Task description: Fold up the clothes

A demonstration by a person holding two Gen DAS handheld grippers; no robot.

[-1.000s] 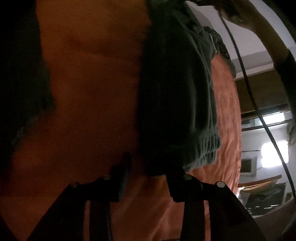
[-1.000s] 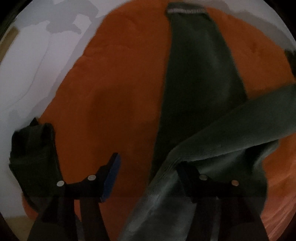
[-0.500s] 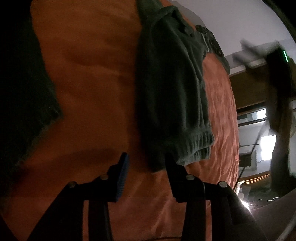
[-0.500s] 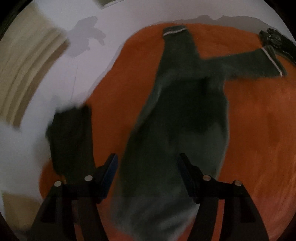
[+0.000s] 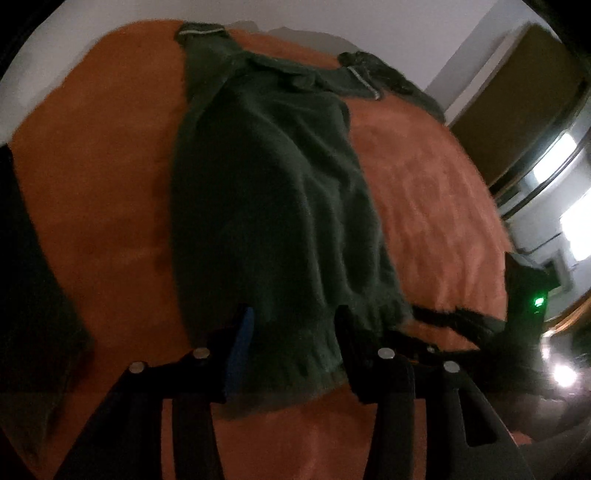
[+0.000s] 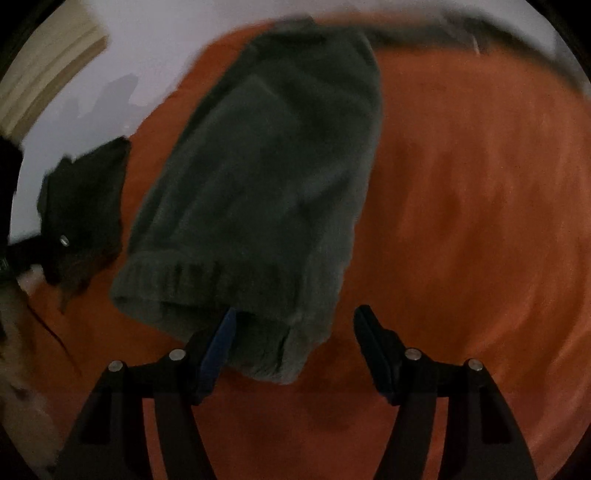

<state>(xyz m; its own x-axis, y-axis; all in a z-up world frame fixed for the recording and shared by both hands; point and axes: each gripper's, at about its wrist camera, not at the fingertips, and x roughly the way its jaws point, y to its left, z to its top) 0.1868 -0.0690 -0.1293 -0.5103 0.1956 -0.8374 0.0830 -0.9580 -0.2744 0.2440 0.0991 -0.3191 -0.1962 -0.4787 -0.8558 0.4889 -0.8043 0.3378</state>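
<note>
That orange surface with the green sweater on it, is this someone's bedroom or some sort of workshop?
Most likely a bedroom at home. The orange blanket spreads wide and soft like a bed cover, the green sweater lies flat on it, and a plain white wall rises right behind.

Sweater [image 5: 273, 206] lying lengthwise on the bed [image 5: 424, 192], hem nearest both cameras. 1 sleeve [image 5: 354, 79] stretching right at the far end. 1 further garment [image 5: 33, 280] lying left of it; another garment [image 5: 391, 75] lying at the far right edge.
</note>
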